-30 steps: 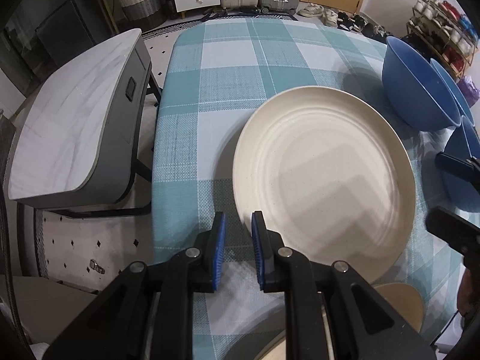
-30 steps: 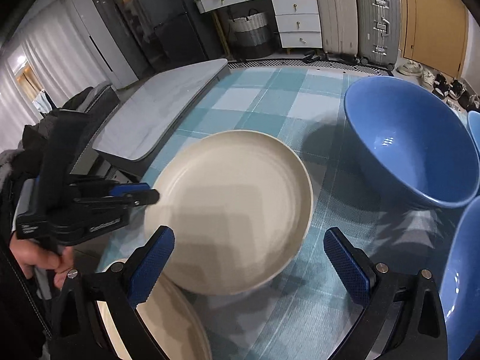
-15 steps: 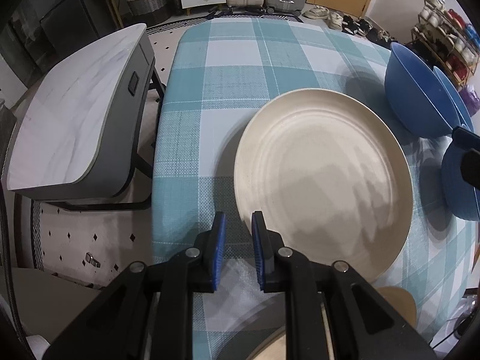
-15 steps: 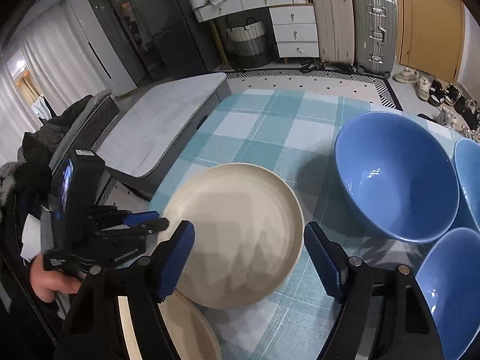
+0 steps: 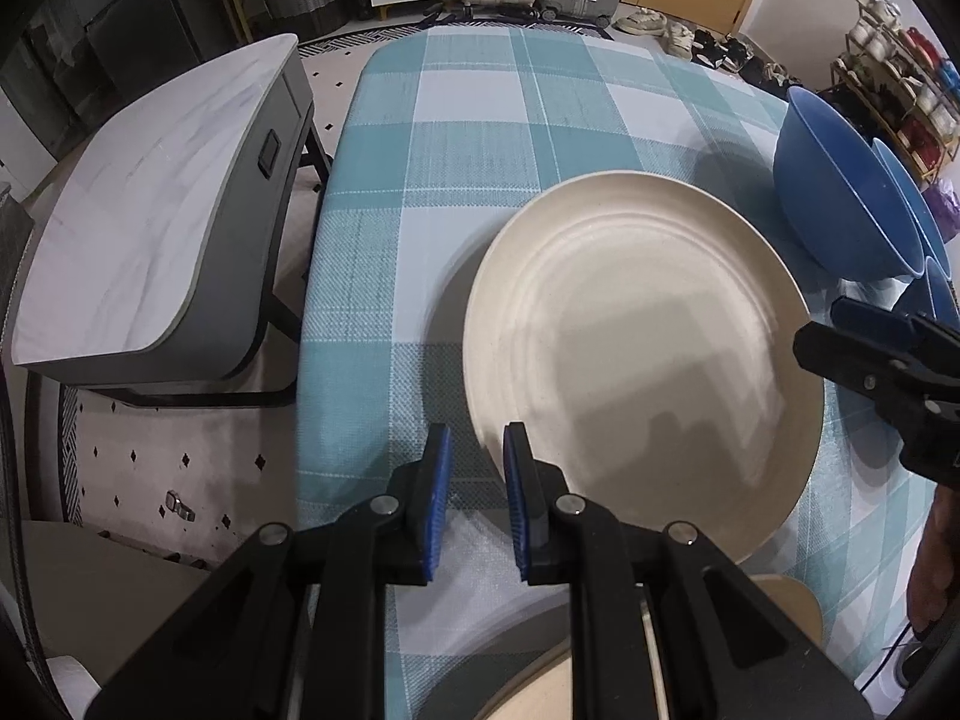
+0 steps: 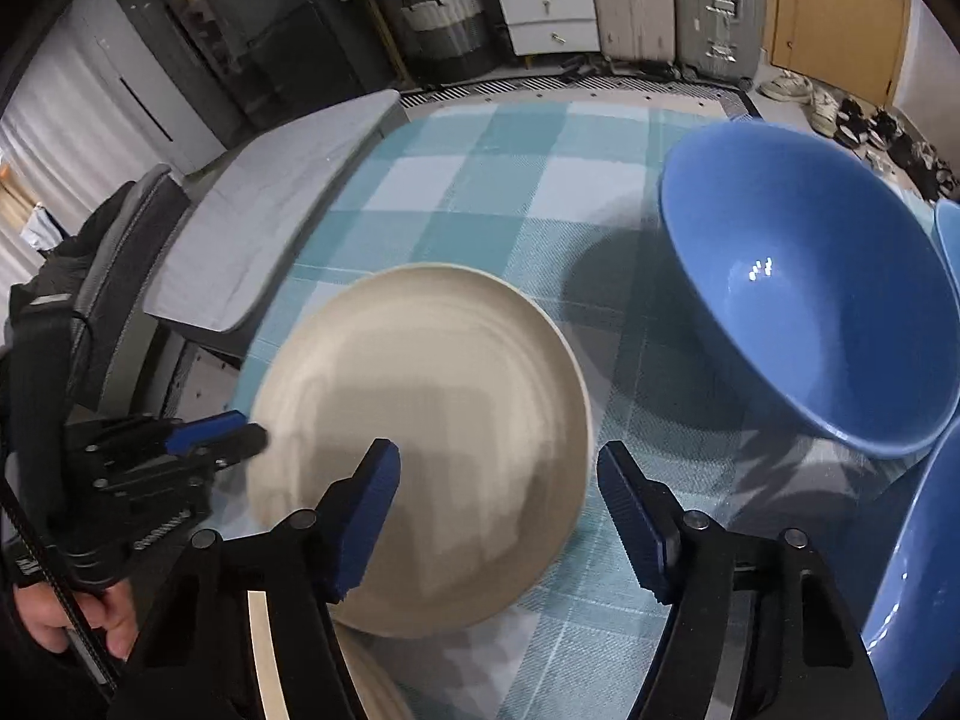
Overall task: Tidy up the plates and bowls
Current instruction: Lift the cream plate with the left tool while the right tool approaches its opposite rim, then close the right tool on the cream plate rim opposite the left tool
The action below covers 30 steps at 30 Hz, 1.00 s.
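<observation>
Your cream plate [image 5: 636,348] lies flat on the checked worktop [image 5: 468,138]; blue bowls [image 6: 804,312] stand upright just beside it.

Second plate [image 5: 780,597], perhaps, mostly hidden

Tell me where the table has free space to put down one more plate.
The checked cloth is bare beyond the cream plate, toward the far edge, and along its left side by the grey side table. The right is crowded: blue bowls stand close together, and the near edge holds another plate.

Cream plate [image 5: 642,354] and blue bowl [image 6: 804,288] on teal-and-white checked tablecloth [image 5: 480,120]; black grippers with blue pads [image 6: 366,516].
</observation>
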Motion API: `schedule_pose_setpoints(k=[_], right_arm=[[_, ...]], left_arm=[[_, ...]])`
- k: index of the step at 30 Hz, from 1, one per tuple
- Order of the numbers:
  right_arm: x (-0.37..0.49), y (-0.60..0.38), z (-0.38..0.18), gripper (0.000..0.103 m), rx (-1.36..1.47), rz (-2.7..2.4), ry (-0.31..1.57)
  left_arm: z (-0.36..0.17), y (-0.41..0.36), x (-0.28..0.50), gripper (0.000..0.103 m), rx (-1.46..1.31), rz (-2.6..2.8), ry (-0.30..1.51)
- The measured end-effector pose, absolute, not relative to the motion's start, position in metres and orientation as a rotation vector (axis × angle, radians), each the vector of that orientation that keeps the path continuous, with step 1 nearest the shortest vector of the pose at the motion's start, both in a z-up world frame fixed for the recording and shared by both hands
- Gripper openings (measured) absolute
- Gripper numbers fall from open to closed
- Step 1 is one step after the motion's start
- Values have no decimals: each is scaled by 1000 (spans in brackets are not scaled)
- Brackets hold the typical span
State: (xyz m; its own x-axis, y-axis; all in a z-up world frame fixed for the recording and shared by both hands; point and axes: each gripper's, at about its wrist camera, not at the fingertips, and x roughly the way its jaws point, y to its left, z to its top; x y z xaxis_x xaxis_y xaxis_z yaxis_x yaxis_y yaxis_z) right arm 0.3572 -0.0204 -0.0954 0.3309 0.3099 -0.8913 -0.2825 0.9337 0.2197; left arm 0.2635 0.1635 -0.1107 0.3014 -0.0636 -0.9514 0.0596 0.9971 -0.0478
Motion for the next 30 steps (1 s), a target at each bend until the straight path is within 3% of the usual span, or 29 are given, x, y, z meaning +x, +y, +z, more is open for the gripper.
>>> schedule_pose_setpoints(k=[6, 30], right_arm=[[359, -23, -114, 68, 25, 376, 1189], [364, -25, -139, 19, -18, 338, 1208]], left_arm=[[-114, 164, 264, 16, -11, -86, 1267], [-120, 162, 261, 16, -33, -126, 1266]])
